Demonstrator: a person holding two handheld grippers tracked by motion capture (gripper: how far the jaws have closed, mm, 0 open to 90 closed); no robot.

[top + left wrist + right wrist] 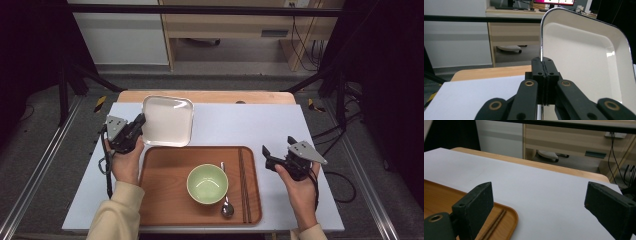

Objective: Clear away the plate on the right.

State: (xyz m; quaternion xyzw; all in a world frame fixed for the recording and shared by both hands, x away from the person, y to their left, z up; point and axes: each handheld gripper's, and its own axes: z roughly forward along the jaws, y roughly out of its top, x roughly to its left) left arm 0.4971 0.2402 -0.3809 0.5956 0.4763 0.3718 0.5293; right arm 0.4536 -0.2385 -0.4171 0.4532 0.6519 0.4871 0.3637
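Observation:
A white square plate sits at the back left of the table, its near edge reaching the tray's far rim. My left gripper is shut on the plate's left rim. In the left gripper view the black jaws are pressed together on that rim, and the plate spreads out to the right. My right gripper is held open just right of the brown tray, with nothing between its jaws. In the right gripper view, bare white table shows between its fingertips.
The tray holds a green bowl, a metal spoon and dark chopsticks. The tray corner and chopsticks lie by the right gripper's left jaw. A wooden table edge runs along the back.

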